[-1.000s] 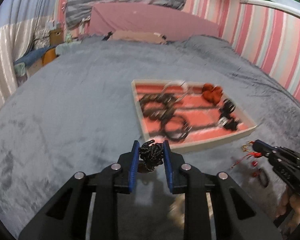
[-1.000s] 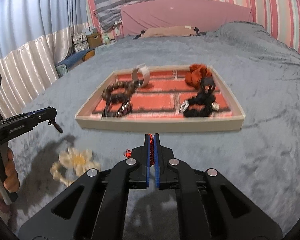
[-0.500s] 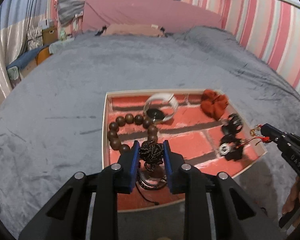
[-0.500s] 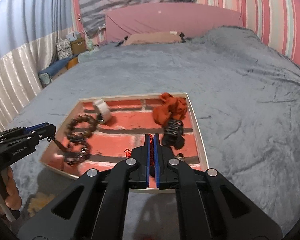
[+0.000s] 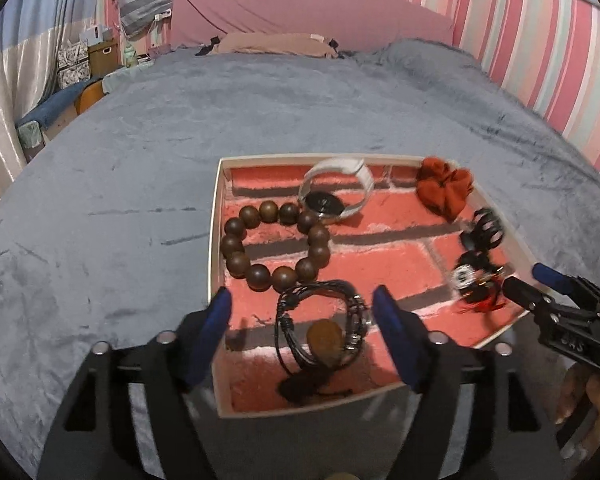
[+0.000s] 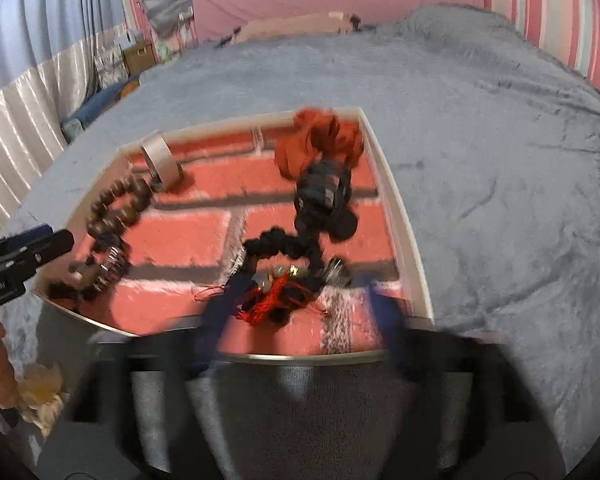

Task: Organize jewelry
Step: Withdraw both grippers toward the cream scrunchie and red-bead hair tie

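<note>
A white-rimmed tray (image 5: 215, 240) with a red brick-pattern floor lies on the grey bedspread. My left gripper (image 5: 302, 320) is open over its near left part. A black cord necklace with a brown pendant (image 5: 324, 338) lies in the tray between the jaws. My right gripper (image 6: 300, 312) is open and blurred over the tray's near edge (image 6: 300, 356). A red tassel ornament (image 6: 272, 300) lies in the tray between its jaws and also shows in the left wrist view (image 5: 480, 302). In the tray too are a brown bead bracelet (image 5: 276, 248), a white watch (image 5: 336, 192), an orange scrunchie (image 5: 444, 190) and black hair ties (image 6: 324, 196).
A cream fabric flower (image 6: 40, 392) lies on the bedspread left of the tray's near corner. A pink headboard (image 5: 308, 12) and a pillow stand at the far end. Boxes and bags (image 5: 88, 56) are beside the bed at the far left.
Both grippers moved forward over the tray and opened. The black necklace dropped from the left gripper into the tray; the red tassel ornament dropped from the right gripper.
</note>
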A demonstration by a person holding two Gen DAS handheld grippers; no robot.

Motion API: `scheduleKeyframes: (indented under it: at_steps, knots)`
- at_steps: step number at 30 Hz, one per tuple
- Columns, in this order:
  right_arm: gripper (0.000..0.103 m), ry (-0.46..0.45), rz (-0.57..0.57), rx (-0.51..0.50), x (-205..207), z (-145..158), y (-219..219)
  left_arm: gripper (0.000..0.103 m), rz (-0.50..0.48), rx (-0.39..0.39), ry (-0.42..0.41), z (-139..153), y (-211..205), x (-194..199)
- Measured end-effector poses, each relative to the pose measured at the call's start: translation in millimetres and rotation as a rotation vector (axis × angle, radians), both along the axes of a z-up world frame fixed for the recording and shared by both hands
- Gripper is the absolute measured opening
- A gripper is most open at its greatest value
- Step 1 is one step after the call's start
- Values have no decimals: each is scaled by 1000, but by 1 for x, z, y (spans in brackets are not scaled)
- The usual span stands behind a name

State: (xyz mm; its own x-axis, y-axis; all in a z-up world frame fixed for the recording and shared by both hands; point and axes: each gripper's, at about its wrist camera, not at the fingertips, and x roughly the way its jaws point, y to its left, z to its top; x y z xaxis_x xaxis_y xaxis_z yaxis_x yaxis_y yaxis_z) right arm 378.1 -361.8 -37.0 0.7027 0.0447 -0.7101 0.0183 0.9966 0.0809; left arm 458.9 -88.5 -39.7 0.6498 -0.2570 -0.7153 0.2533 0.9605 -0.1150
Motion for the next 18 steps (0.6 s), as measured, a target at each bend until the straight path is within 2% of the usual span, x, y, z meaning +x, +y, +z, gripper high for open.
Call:
scheduleKeyframes:
  at_steps: [2, 7, 9, 14, 18]
  knots:
    - [99, -32, -21, 0, -9, 14, -3, 87, 17, -20, -24, 13, 6, -10]
    - [99, -41, -58, -19, -37, 29, -8, 95, 51, -60, -74, 39, 24, -40]
    - [99, -42, -62, -28, -51, 30, -9, 96, 65, -59, -90, 44, 31, -53]
    - [99, -48, -64, -78, -87, 30, -7, 96, 106, 17, -162, 48, 49, -95]
    - [99, -44, -100, -154, -108, 26, -4, 96, 92, -1, -159, 40, 58, -119]
